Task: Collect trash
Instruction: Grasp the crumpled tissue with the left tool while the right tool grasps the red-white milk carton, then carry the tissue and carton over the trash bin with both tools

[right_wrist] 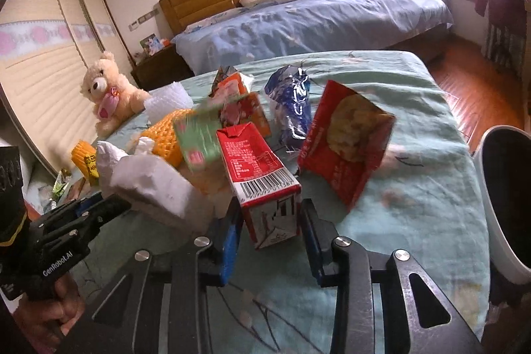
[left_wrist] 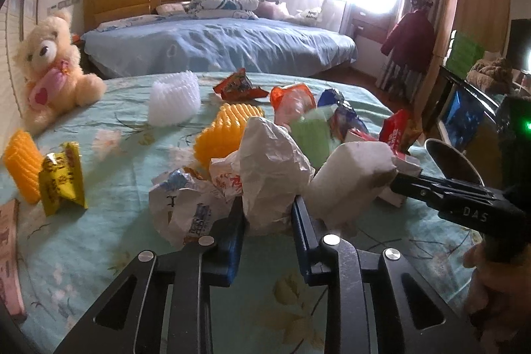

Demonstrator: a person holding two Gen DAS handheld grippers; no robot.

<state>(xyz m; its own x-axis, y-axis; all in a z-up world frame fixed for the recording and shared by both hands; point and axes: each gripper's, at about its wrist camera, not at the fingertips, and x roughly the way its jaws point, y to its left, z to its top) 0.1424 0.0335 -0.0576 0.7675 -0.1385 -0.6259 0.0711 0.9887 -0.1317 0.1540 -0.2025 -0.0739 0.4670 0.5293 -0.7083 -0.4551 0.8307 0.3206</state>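
Observation:
Trash lies heaped on a mint floral bedspread [left_wrist: 126, 128]. My left gripper [left_wrist: 268, 211] is shut on a crumpled white paper bag [left_wrist: 272, 161], its blue pads pressing the bag's lower end from both sides. My right gripper [right_wrist: 270, 214] is shut on a red and white drink carton [right_wrist: 262, 178] that stands tilted between its pads. From the left wrist view the right gripper [left_wrist: 415, 181] reaches in from the right beside another white paper wad [left_wrist: 351, 184]. Around them lie a red cookie bag [right_wrist: 345, 138], a blue wrapper [right_wrist: 292, 102] and a green packet [right_wrist: 199, 138].
A white bin [right_wrist: 488, 208] stands at the bed's right edge. Orange foam nets [left_wrist: 229, 128], a white foam net [left_wrist: 174, 102], a yellow wrapper [left_wrist: 63, 178] and a teddy bear [left_wrist: 49, 62] sit to the left. A blue bed [left_wrist: 215, 45] lies beyond.

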